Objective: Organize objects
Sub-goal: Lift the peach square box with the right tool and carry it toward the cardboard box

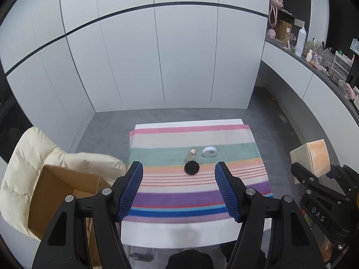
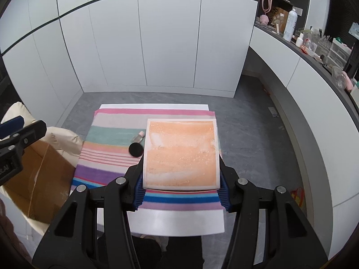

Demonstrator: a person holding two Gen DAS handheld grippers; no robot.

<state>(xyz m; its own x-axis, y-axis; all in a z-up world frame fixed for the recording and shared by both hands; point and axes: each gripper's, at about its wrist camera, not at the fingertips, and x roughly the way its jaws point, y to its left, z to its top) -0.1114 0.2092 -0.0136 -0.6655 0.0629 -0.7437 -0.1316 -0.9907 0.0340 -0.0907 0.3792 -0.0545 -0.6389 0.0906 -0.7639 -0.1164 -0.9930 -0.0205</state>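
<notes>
Left wrist alone shows white jar (image 1: pixel 209 151); orange box (image 2: pixel 180 154) hides it.

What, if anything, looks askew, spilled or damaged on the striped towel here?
Only one small thing: the small bottle lies on its side on the striped towel, beside the black round puff and the white jar. No spill or damage shows. The orange box is clamped squarely in the right gripper.
</notes>
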